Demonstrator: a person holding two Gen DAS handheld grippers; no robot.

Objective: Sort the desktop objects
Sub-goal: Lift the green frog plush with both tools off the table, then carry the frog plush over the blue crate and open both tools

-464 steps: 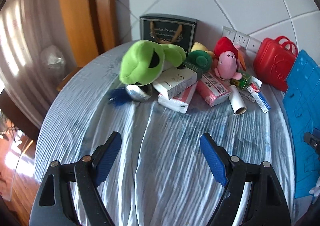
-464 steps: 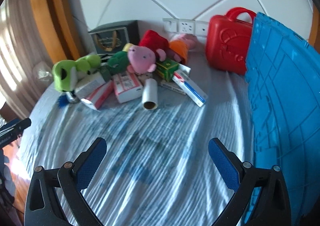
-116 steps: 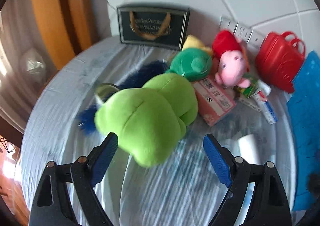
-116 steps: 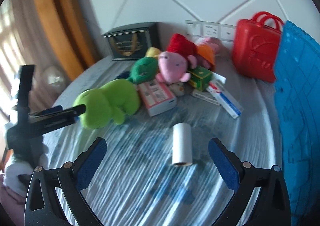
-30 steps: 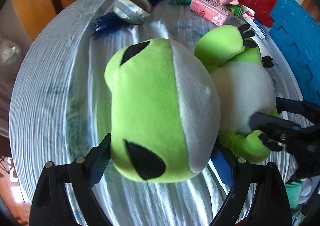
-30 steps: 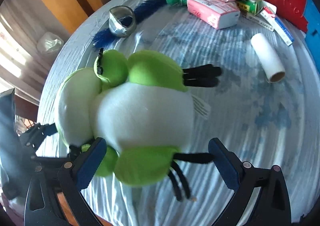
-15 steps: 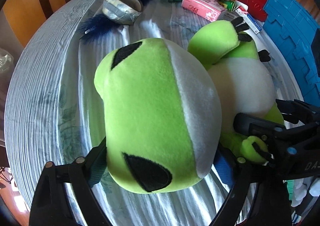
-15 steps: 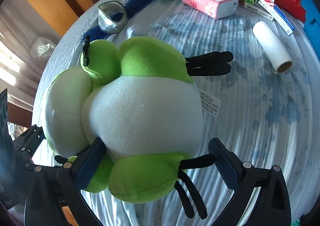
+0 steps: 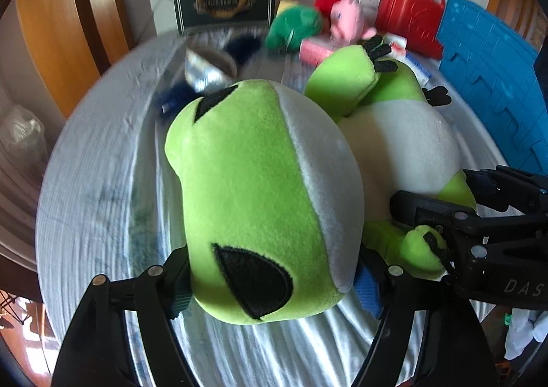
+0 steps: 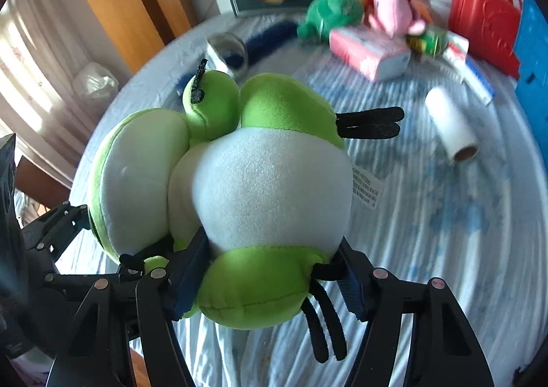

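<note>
A big green frog plush [image 9: 253, 174] with a white belly fills both views, over the round table's pale blue cloth [image 9: 102, 164]. My left gripper [image 9: 274, 284] has its jaws closing on the plush's head, and both blue pads dig into the fabric. My right gripper [image 10: 270, 270] is closing on the plush's [image 10: 274, 181] lower body, its pads pressed into the white belly between the legs. The right gripper [image 9: 445, 226] also shows at the right of the left wrist view, against a green foot. The plush's underside is hidden.
At the back stand a dark gift bag [image 9: 222, 0], a green plush [image 9: 294, 27], a pink pig plush [image 9: 346, 19] and a red case [image 9: 411, 20]. A blue crate [image 9: 496, 96] lines the right. A pink box [image 10: 366, 51], white roll [image 10: 450, 126] and silver tape roll [image 9: 209, 68] lie on the cloth.
Both pairs of jaws have narrowed onto the plush, the right one from wide open. Both views have risen and tilted up with the plush, showing more of the back wall.
</note>
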